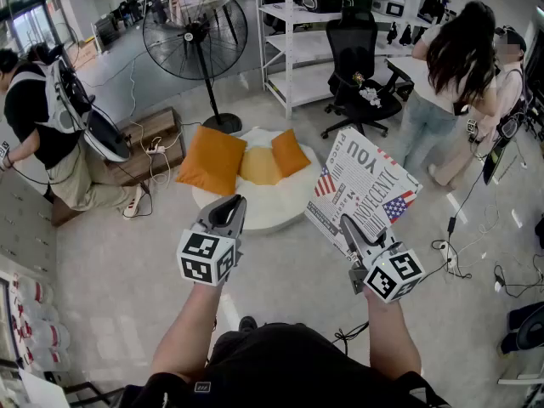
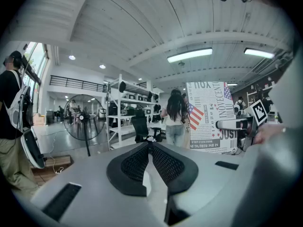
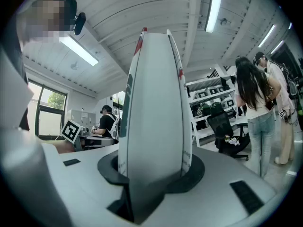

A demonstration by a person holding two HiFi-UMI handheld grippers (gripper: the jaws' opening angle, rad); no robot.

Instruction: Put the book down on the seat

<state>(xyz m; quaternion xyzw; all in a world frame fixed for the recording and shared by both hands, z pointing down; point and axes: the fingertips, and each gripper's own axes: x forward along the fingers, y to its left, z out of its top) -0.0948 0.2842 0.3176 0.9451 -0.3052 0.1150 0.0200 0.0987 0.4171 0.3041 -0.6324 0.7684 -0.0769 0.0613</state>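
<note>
**Book** [image 1: 361, 189]: white cover with newsprint lettering and flag motifs. It is held tilted in the air at the near right edge of the seat, not resting on it.

**Right gripper** [image 1: 350, 230]: jaws clamped on the book's lower edge (in the right gripper view the book stands edge-on between them).

**Seat** [image 1: 280, 215]: low, round and white, standing on the floor.

**Orange cushions** [image 1: 211, 160]: three, lying across the far half of the seat.

**Left gripper** [image 1: 229, 208]: jaws brought together at the tips with nothing between them. It is held at the seat's near left rim.

**Pedestal fan** [image 1: 195, 34]: black, standing beyond the seat to the left.

**Office chair** [image 1: 357, 75]: black, beyond the seat to the right.

**Two standing people** [image 1: 450, 75]: further right of the seat, past the office chair.

**Crouched person** [image 1: 42, 134]: well left of the seat.
</note>
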